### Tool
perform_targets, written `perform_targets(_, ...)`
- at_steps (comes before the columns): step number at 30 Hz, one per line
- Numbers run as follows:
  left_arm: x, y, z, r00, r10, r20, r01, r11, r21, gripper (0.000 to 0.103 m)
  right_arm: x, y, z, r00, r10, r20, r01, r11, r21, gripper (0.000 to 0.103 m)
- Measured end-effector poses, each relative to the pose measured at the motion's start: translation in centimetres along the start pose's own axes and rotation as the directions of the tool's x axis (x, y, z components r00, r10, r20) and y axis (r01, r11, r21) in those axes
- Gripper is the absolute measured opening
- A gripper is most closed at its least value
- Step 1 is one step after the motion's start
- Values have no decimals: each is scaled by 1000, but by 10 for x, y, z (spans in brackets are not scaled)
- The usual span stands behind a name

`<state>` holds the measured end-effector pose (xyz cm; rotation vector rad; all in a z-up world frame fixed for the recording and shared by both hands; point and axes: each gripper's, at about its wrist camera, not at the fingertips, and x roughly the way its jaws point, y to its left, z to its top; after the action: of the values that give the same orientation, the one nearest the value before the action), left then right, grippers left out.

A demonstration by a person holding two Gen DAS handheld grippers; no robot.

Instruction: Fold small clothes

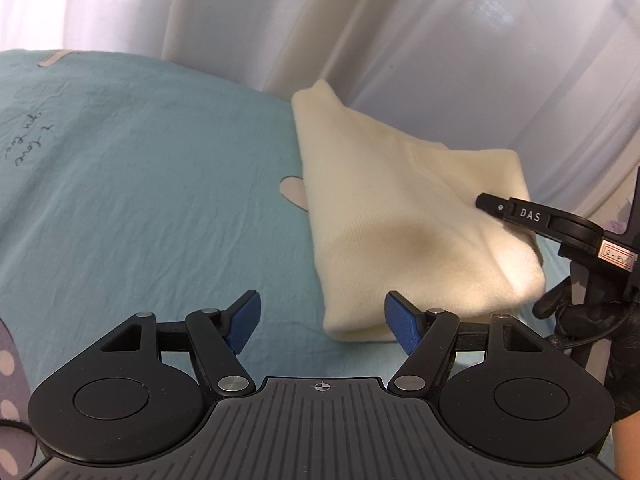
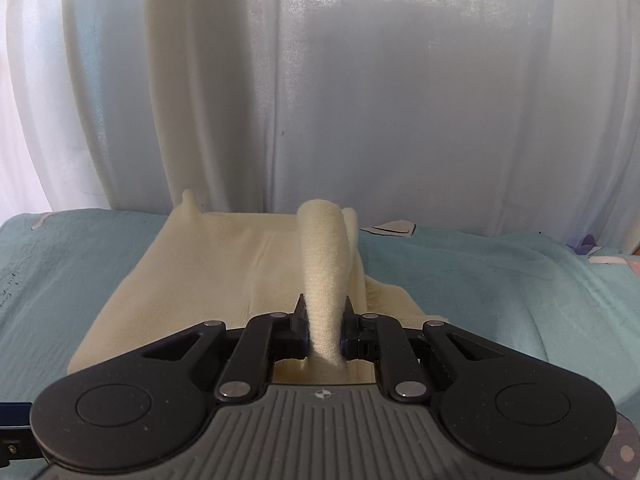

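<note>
Cream garment, lengthwise away, right claw pinching (upright fold)

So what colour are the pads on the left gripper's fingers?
Dark blue pads on black fingers, clearest in the left wrist view.

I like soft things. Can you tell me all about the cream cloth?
The cloth is cream, a soft-looking fine knit, already folded over. It lies on the teal sheet near the white curtain. The right tool is shut on one fold, lifting it into a ridge. The left tool is open, beside its near edge.
</note>
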<state>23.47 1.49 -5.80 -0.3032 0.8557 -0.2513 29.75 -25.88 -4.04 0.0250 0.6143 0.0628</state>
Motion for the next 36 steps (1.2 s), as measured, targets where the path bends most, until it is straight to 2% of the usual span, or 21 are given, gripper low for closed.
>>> perform_targets(6,0,-5,-7,1000,-1,-19,2,999,34,74,-12,-20,-13,1000,-24,-3,24,997,70,15)
perform_targets(8,-1,-5,-9,1000,0,-17,1,999,34,74,-35,-35,-16,999,-22,37,17,990,138,28)
perform_targets(11,1,-6,-11,1000,0,-22,1,1000,26,75,-59,-58,-29,997,74,26,-79,957,279,46)
perform_targets(12,0,-8,-12,1000,-1,-26,2,1000,25,75,-64,-63,-35,995,103,11,-102,942,319,47)
perform_targets(15,6,-11,-11,999,-4,-35,6,999,35,75,-71,-76,-60,967,252,-40,-202,852,483,48)
perform_targets(18,11,-17,-16,999,6,-43,-3,998,62,75,-68,-82,-81,915,402,-6,-313,722,617,49)
perform_targets(20,16,-21,-18,999,17,-45,-14,997,74,75,-62,-79,-88,891,454,-1,-340,668,663,49)
perform_targets(22,18,-24,-18,999,27,-35,-24,996,83,75,-51,-68,-85,899,438,-11,-330,694,640,46)
perform_targets(23,20,-26,-17,999,29,-35,-26,996,83,75,-48,-62,-82,918,396,-24,-300,733,611,27)
perform_targets(24,21,-27,-16,999,36,-32,-33,996,82,75,-43,-55,-78,933,357,-53,-261,766,587,16)
perform_targets(25,22,-28,-15,999,43,-28,-41,996,84,75,-40,-52,-75,936,344,-76,-239,778,582,13)
perform_targets(26,23,-29,-14,998,53,-22,-51,995,86,75,-41,-51,-73,926,373,-56,-266,750,606,12)
perform_targets(27,23,-29,-13,998,68,-14,-67,994,85,74,-42,-55,-74,899,437,-4,-329,683,652,12)
perform_targets(28,23,-27,-12,996,85,-9,-84,993,78,74,-40,-68,-81,829,547,121,-441,505,742,12)
perform_targets(29,23,-25,-12,995,100,-3,-100,993,66,74,-38,-76,-88,775,597,207,-496,371,785,12)
perform_targets(30,21,-20,-11,993,117,4,-118,992,41,74,-36,-86,-97,741,617,266,-516,269,813,12)
perform_targets(31,20,-15,-11,991,133,8,-133,991,16,75,-38,-90,-98,776,589,226,-480,321,816,12)
perform_targets(32,19,-10,-11,990,144,7,-144,990,-10,76,-42,-86,-92,868,491,79,-372,536,758,12)
perform_targets(33,18,-4,-10,991,134,-2,-134,990,-36,77,-44,-77,-87,922,384,-41,-265,706,657,12)
perform_targets(34,17,-1,-10,994,109,-7,-110,993,-53,79,-44,-68,-86,941,327,-90,-217,784,581,12)
perform_targets(36,15,-1,-10,993,113,-23,-114,992,-53,78,-49,-56,-84,945,314,-91,-225,827,516,12)
